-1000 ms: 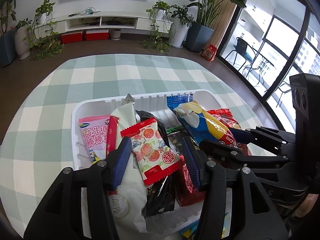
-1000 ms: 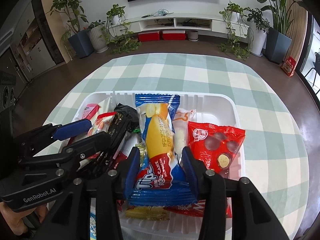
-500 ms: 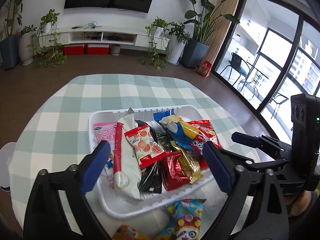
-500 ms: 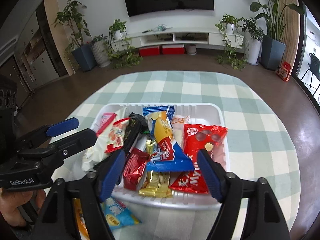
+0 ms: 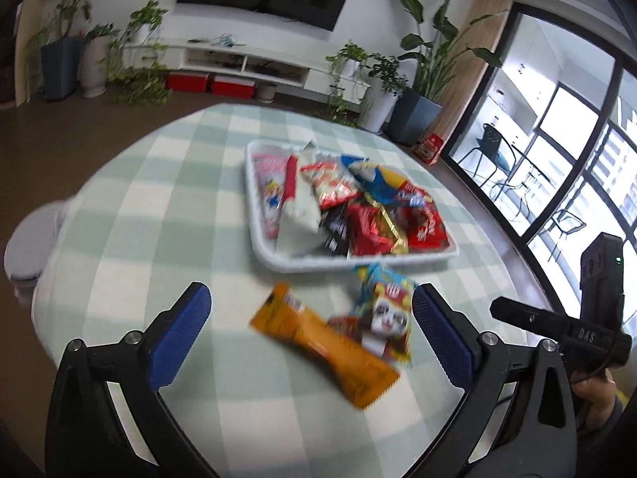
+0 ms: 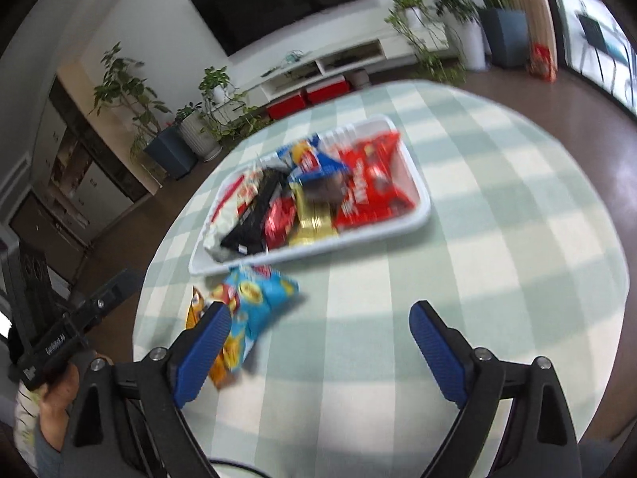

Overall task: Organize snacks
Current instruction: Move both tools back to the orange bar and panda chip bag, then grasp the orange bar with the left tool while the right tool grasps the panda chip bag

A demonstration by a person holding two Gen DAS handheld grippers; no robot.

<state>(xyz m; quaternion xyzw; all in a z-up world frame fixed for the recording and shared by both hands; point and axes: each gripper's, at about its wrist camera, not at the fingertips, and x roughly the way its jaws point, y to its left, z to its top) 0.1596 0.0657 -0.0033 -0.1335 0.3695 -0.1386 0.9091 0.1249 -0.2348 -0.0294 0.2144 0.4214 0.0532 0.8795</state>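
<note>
— Both grippers have drawn back from the white tray (image 5: 278,263) since a second ago; then their pads were down among the packets, the left one around a strawberry sweet, the right one around a blue cake packet. What do you make of the left side?

— On the left, the left gripper (image 5: 306,330) hangs over the checked tablecloth (image 5: 131,215), jaws wide and opening, with nothing gripped. Between its blue pads, lying flat on the cloth, is an orange packet (image 5: 326,348), and touching its right end a blue packet with a panda face (image 5: 384,310). Half a second ago only their edges peeked in at the bottom of that view.

— And the tray?

— Beyond those two, just past the blue packet, full of snacks: a pink packet (image 5: 268,183) at its left, a white one beside it, a red one (image 5: 424,223) at the right. It looks much smaller and farther than before.

— The right side?

— The right gripper (image 6: 320,342) is also apart from everything, jaws opening, bare cloth between them. The blue packet (image 6: 258,298) sits just past its left pad. Both views are blurred. A hand (image 6: 59,402) holds the other gripper at the left edge.
</note>
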